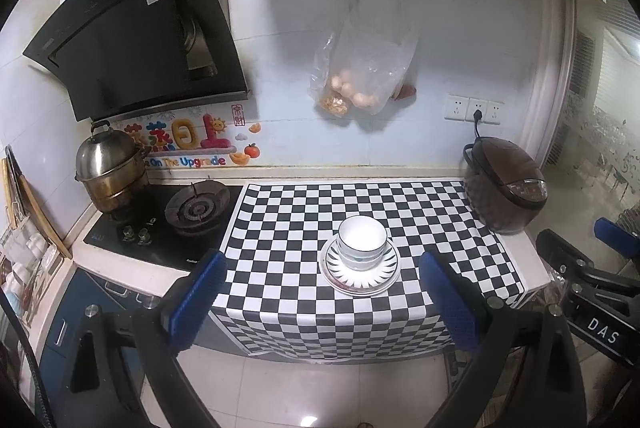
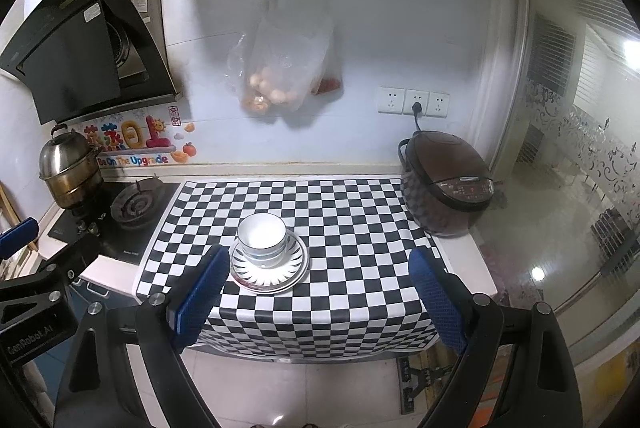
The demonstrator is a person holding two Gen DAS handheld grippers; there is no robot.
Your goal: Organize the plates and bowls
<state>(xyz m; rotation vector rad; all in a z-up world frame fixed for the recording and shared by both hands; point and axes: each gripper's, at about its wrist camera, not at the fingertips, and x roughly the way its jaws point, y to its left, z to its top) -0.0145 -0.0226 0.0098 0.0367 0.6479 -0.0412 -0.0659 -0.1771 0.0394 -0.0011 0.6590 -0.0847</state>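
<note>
White bowls sit nested in a stack on striped-rim plates, near the front of the checkered cloth. My left gripper is open, held back from the counter edge above the floor, nothing between its blue pads. My right gripper is open too, likewise back from the counter and holding nothing. The stack lies ahead of both, apart from them. The right gripper's body shows at the right edge of the left wrist view.
A brown rice cooker stands at the counter's right end, plugged into wall sockets. At the left are a gas hob, a steel pot and a range hood. A plastic bag of food hangs on the wall.
</note>
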